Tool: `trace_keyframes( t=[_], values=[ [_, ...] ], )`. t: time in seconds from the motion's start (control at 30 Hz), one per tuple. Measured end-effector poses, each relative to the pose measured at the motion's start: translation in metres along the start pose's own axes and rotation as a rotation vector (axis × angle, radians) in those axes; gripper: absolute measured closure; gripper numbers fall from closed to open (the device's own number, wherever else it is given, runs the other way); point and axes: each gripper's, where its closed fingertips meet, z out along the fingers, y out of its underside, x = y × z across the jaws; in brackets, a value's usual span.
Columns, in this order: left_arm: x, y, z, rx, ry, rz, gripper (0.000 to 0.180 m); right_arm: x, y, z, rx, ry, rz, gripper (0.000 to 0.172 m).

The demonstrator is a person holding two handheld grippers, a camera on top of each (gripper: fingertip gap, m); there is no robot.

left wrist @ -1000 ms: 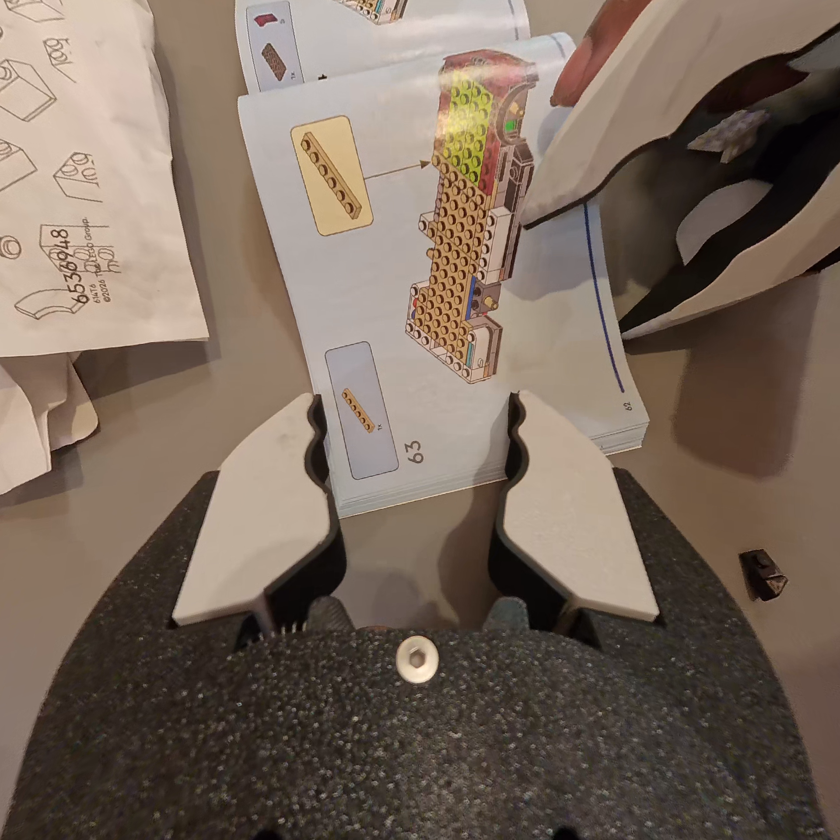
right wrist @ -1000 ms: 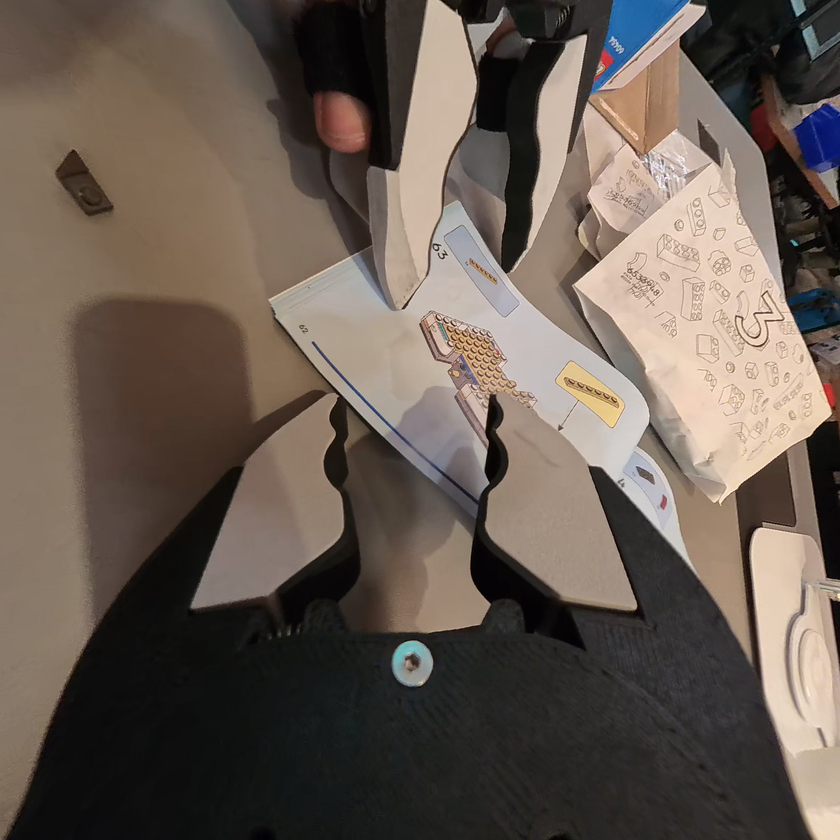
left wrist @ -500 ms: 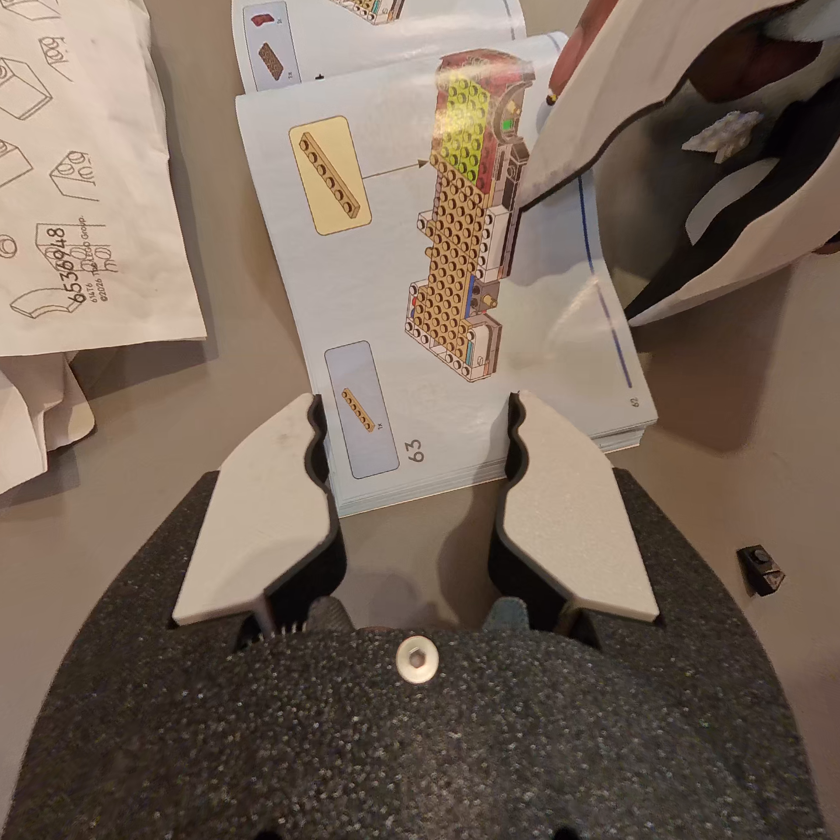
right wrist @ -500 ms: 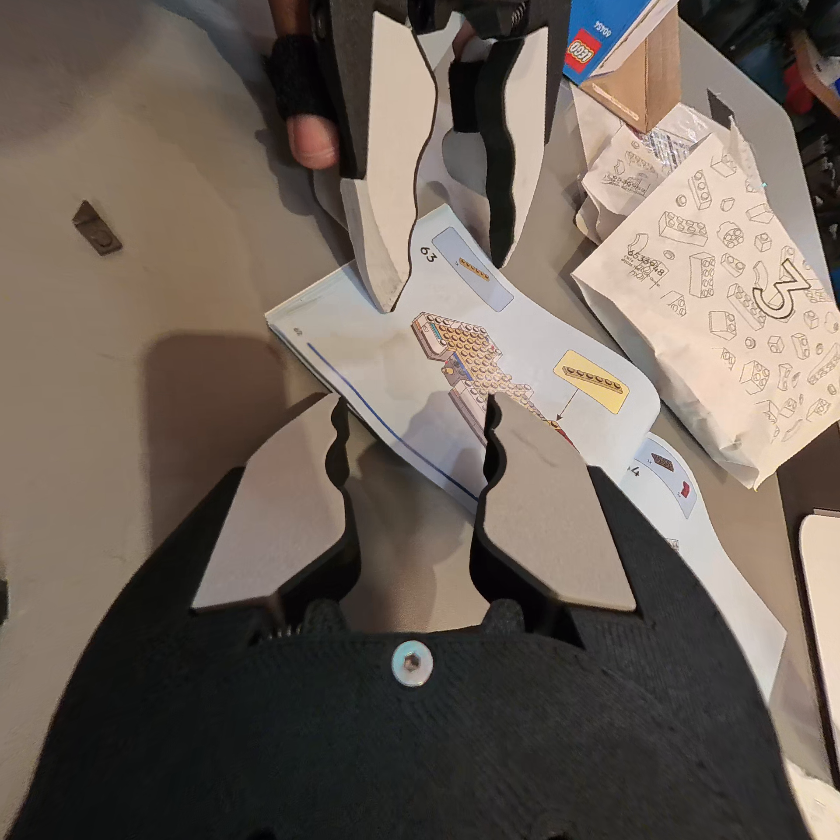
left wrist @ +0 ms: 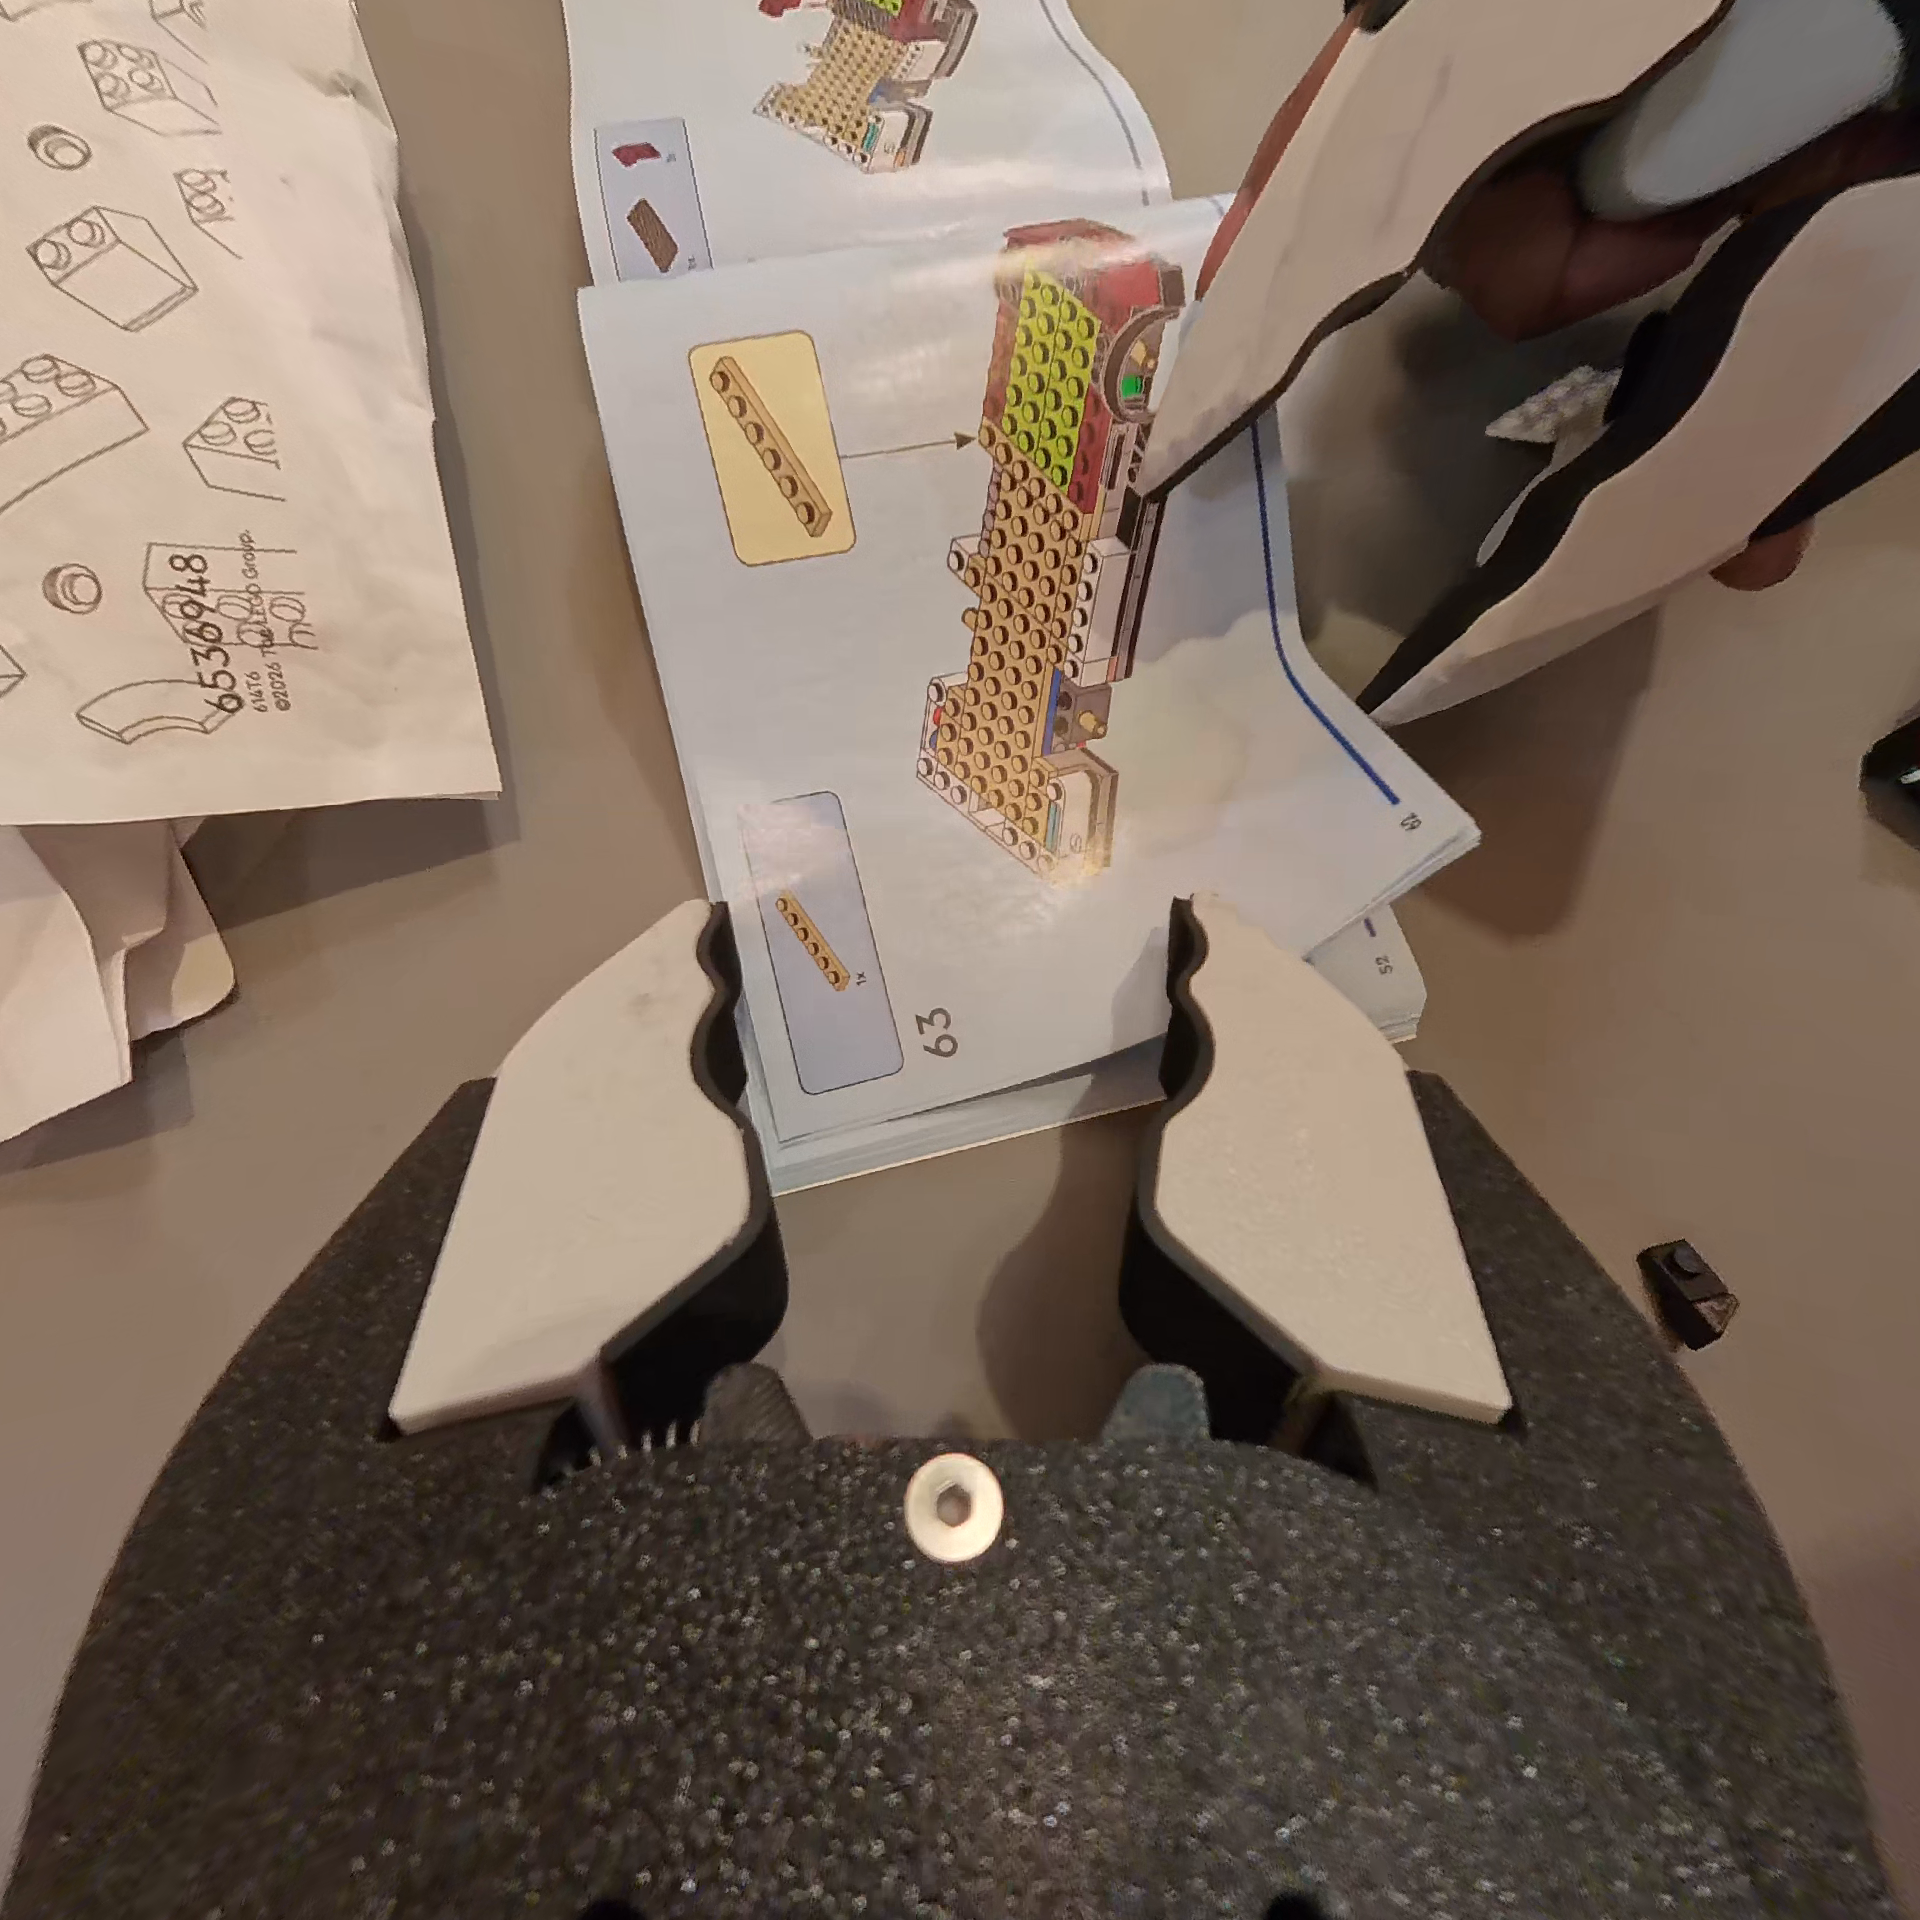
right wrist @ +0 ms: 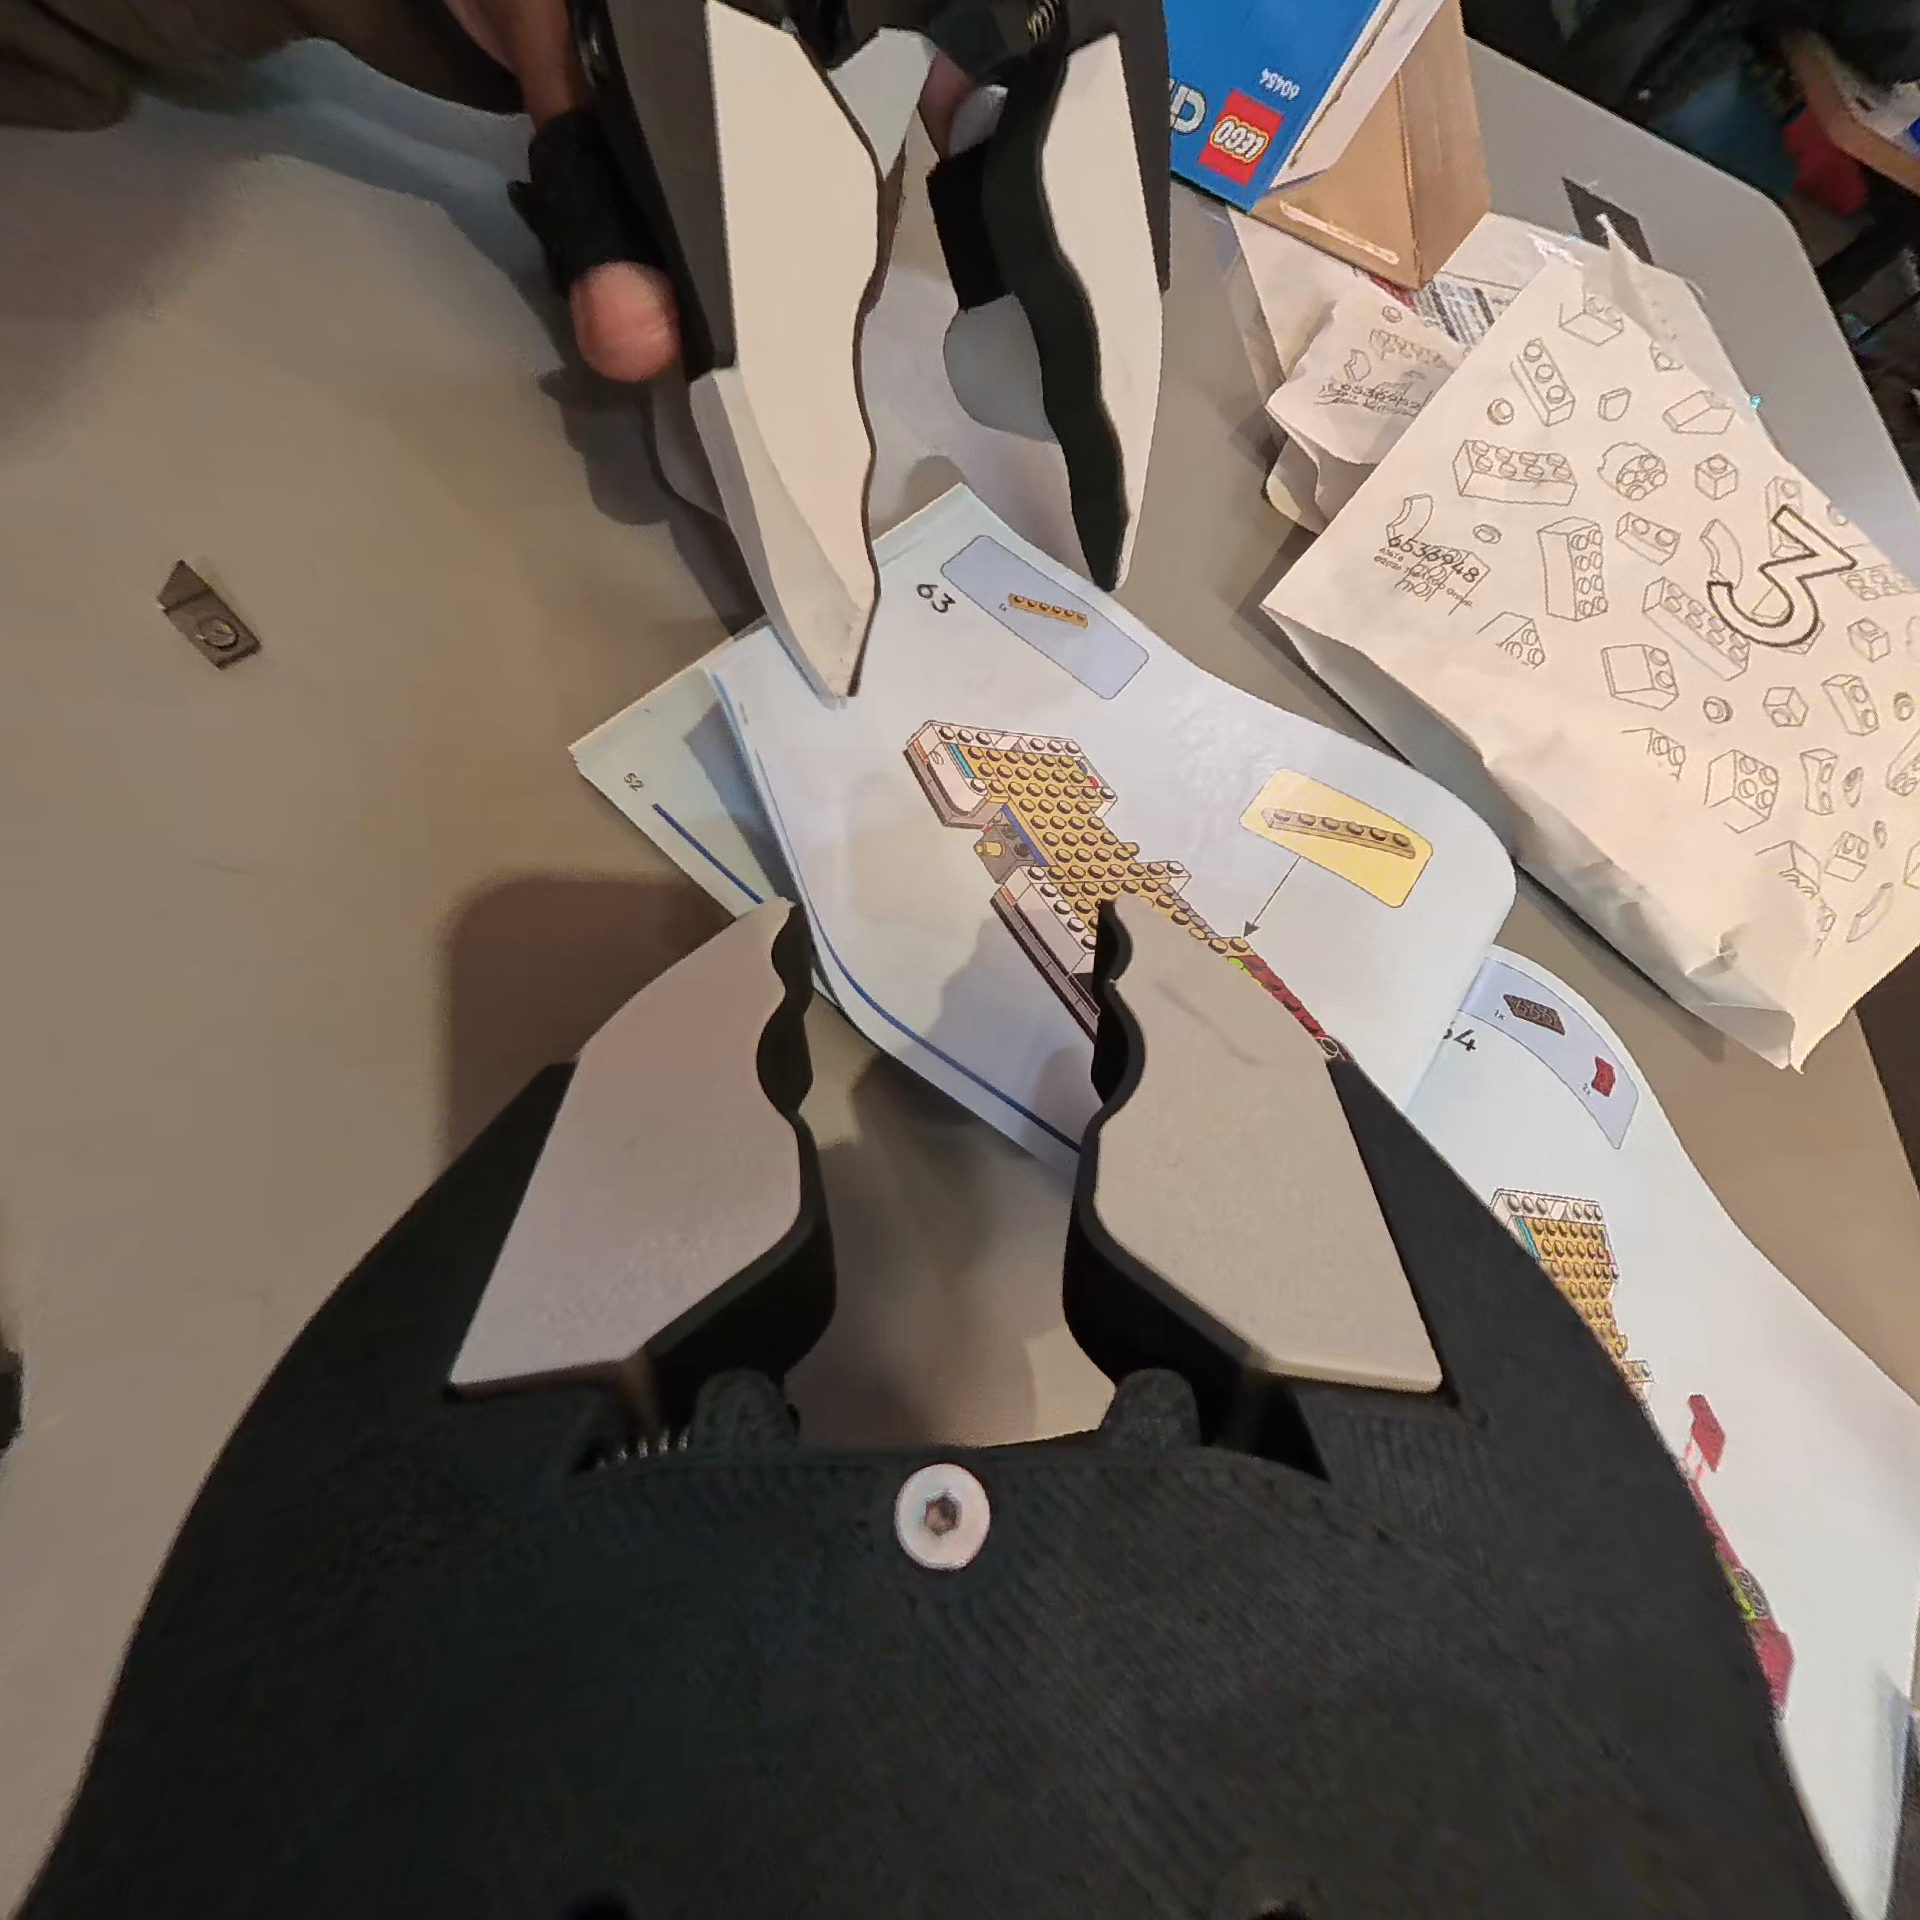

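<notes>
On the grey desk [left wrist: 312,1039], I am hovering both empty claws, left [left wrist: 951,914] and right [right wrist: 940,920], spread apart over the open instruction booklet [left wrist: 883,675].

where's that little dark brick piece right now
In the left wrist view the small dark brick piece lies alone on the table, right of the left gripper and clear of the instruction booklet.

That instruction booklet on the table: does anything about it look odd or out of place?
Yes. The instruction booklet does not lie flat: its top pages bow upward at the outer edge and are fanned askew, baring a lower page corner. A small dark brick also lies alone on the table, away from the paper bags.
</notes>
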Motion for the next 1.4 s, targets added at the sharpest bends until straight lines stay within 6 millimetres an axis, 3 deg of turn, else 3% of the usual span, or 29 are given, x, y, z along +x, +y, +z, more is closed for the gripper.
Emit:
trace_keyframes(
  t=[0.47, 0.8, 1.4],
  values=[
    [0.011, -0.03, -0.022, 0.195, 0.052, 0.069, 0.095, 0.006, 0.003, -0.001, 0.003, 0.034, 0.009, 0.12],
    [0.007, -0.016, -0.009, 0.093, -0.014, 0.139, 0.087, 0.007, 0.0, -0.002, 0.009, 0.054, -0.001, 0.122],
    [0.009, -0.015, -0.01, 0.09, -0.018, 0.176, 0.082, 0.01, -0.004, -0.004, 0.019, 0.111, -0.029, 0.124]
  ],
)
